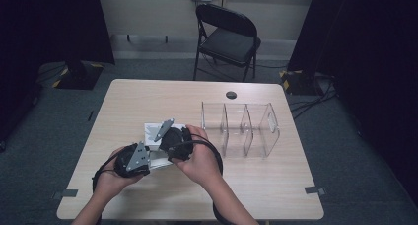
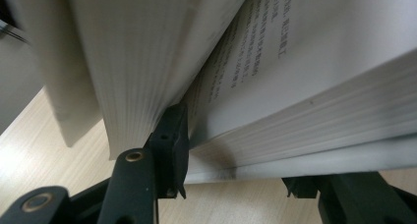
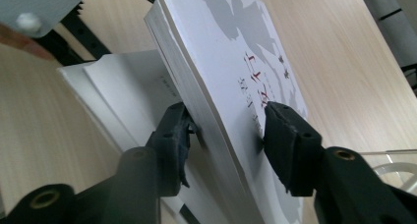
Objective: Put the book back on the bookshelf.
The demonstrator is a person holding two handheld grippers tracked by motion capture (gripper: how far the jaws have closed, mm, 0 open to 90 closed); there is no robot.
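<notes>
I hold the white book open above the table, near its front. My right gripper pinches the cover side. My left gripper has one jaw inside the pages, jaws apart. I should lift slowly and squeeze gently so no pages bend.

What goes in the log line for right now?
book: half-open on table; left gripper: jaw between pages; right gripper: clamps front part

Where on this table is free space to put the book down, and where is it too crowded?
Bare table runs along the far edge behind the book, down the left side, and along the near right edge in front of the clear divider rack. It is crowded mid-table, where both grippers work the book beside the rack.
</notes>
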